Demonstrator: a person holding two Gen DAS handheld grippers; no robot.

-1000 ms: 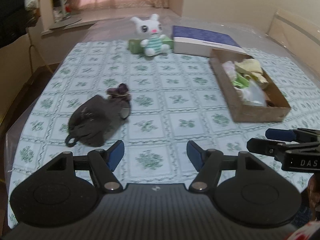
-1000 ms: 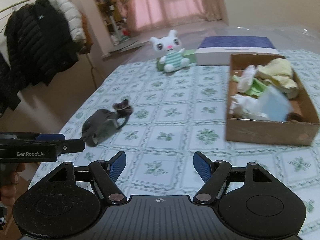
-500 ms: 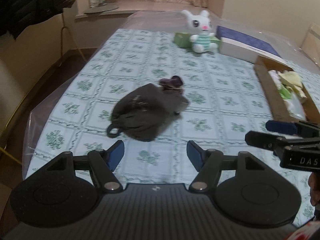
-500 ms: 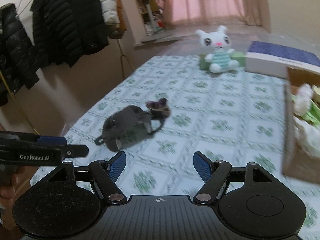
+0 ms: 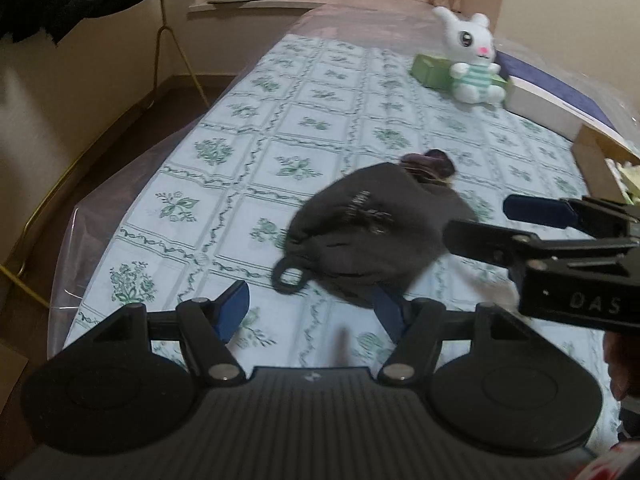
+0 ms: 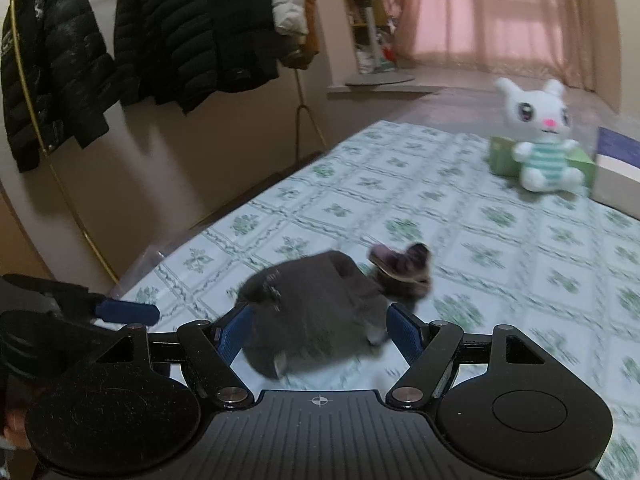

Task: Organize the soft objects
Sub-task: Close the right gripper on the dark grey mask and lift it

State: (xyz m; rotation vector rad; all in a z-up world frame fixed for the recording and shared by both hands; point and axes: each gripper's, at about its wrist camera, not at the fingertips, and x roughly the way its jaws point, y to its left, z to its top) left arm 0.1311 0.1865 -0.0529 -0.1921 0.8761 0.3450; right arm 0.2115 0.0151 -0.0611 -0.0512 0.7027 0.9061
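On the far left of the right wrist view, dark jackets (image 6: 152,40) hang on a rack by the wall. Below them the left gripper (image 6: 128,312) comes in from the left edge; only one blue pad is seen there, so from this view one cannot tell how its jaws stand. In the left wrist view the left gripper (image 5: 312,308) has its jaws wide apart and holds nothing. Its right blue finger is partly hidden behind the edge of the dark gray cloth item (image 5: 372,232), which lies on the table (image 5: 280,128) with the green flower pattern. The cloth has a small loop at its near end, and a small purple-brown piece (image 5: 430,164) touches its far side.

The right gripper (image 6: 318,332) is also open, and the gray cloth (image 6: 316,308) sits between its two blue fingers; contact cannot be told because of blur. Further right and far back sits a white plush rabbit (image 5: 474,60) against a green box (image 5: 430,70). Beside it is a flat white and blue box (image 5: 556,100), and at the right edge a corner of a cardboard box (image 5: 596,160).
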